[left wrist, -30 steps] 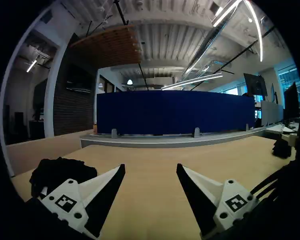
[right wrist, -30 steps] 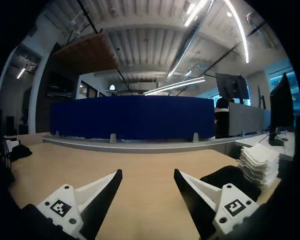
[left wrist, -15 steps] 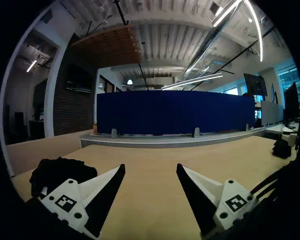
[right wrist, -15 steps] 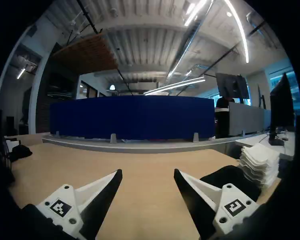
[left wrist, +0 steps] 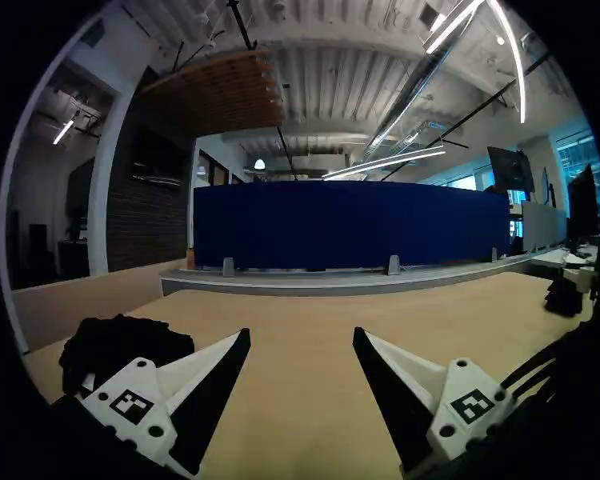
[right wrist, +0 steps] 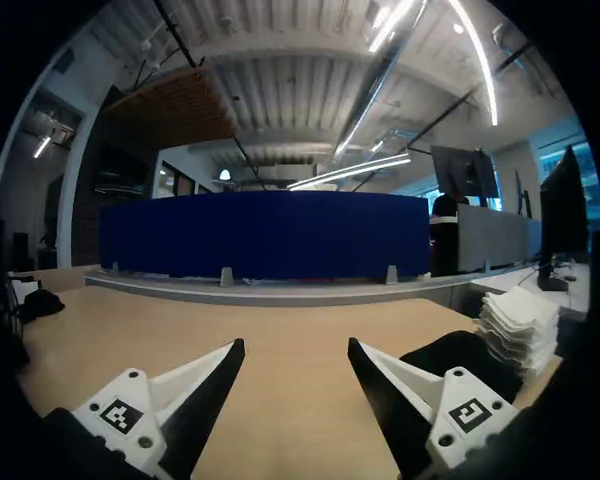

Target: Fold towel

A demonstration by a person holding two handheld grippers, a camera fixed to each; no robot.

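The left claw (left wrist: pixel 300 330) and the right claw (right wrist: pixel 296 341) are hovering apart and empty over the desk (right wrist: pixel 300 316), and the black towel (right wrist: pixel 468 354) is lying just beside a white stack (right wrist: pixel 520 324), so I think a careless grab is risking to knock that stack over.

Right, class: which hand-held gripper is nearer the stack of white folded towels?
Right. The white towel stack sits just past the right hand-held gripper, beside its right finger. The left hand-held gripper is farther: from it, that end of the table lies far off rightward.
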